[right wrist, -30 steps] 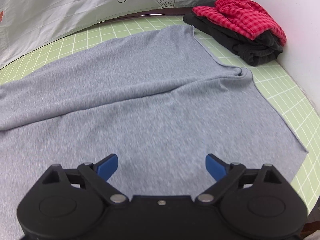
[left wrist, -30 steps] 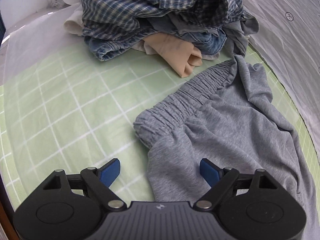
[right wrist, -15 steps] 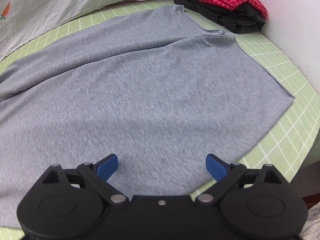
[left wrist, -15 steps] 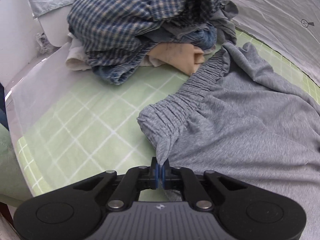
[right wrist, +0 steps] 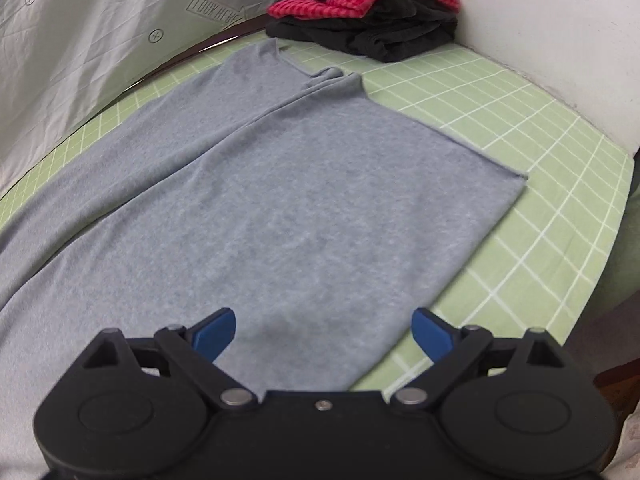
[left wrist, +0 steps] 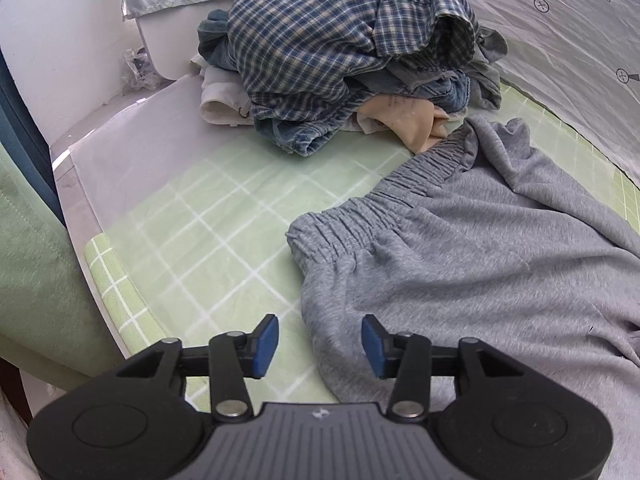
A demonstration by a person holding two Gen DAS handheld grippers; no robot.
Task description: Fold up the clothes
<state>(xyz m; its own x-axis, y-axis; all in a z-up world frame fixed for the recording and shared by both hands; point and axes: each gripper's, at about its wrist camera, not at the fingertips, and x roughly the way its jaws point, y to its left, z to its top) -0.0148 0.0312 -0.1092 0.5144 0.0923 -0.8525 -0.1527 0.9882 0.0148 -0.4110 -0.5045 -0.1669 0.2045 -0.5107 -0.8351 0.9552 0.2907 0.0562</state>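
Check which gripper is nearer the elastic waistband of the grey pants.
Left. The left gripper hangs open just below the waistband. The right gripper is open over the leg end; no waistband in its view.

A green gridded mat on a table set against pale walls

The green cutting mat (right wrist: pixel 500 128) with white grid lines covers the work surface, and in the left wrist view a translucent white sheet (left wrist: pixel 132 168) lies over its far left part. A creased grey cloth backdrop (right wrist: pixel 88 28) printed with small cross-in-circle marks and boxed lettering hangs along the far edge. A plain white wall (right wrist: pixel 540 12) rises at the right end. At the left end stand another white wall (left wrist: pixel 60 60), a dark blue-green strip (left wrist: pixel 20 136) and a green padded surface (left wrist: pixel 36 276). The light is soft and even.
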